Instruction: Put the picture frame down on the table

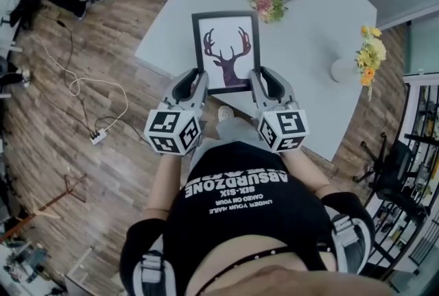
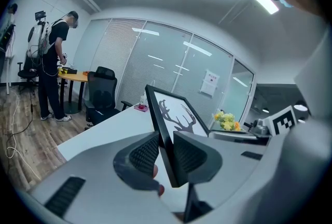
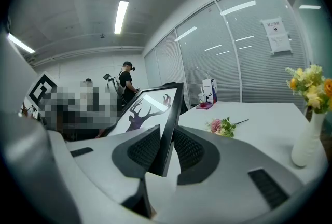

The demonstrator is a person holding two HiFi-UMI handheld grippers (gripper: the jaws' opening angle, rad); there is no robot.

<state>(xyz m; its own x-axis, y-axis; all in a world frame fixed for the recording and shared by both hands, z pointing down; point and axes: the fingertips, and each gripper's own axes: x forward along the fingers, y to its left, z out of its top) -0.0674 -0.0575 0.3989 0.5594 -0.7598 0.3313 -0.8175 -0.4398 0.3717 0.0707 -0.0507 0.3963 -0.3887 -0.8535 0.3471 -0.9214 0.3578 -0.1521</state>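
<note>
Fingers (image 2: 145, 153) of the left gripper (image 2: 165, 148) are clamped on the left side rail of the picture frame (image 2: 174, 114), one ribbed pad on its face and the other on its back. The right gripper (image 3: 166, 148) grips the opposite rail in the same way, with the black edge wedged tight between its pads. In the head view the left gripper (image 1: 199, 77) and the right gripper (image 1: 257, 77) hold the picture frame (image 1: 226, 51) low on its two sides, near the bottom corners. This matched hold probably serves to keep the frame from swinging or twisting, which a single grip on one rail could allow.

Between the two pairs of fingers the frame leans back, its top edge farther ahead of the fingertips than its bottom edge. The deer print faces up toward the person. It seems to be carried clear of the tabletop (image 1: 309, 27) and not resting on it, though no view shows the gap under its lower edge plainly.

Beyond the fingertips lies a stretch of bare white surface. A loose flower sprig (image 1: 269, 4) lies farther ahead, past the frame's top edge, and a white vase of yellow flowers (image 1: 367, 55) stands well off to the right of the right fingers. That leaves room to lay the frame down without touching either.

Judging by this, the placing step is in hand but not done. Both grippers would need to lower together, letting go only once the frame rests.
</note>
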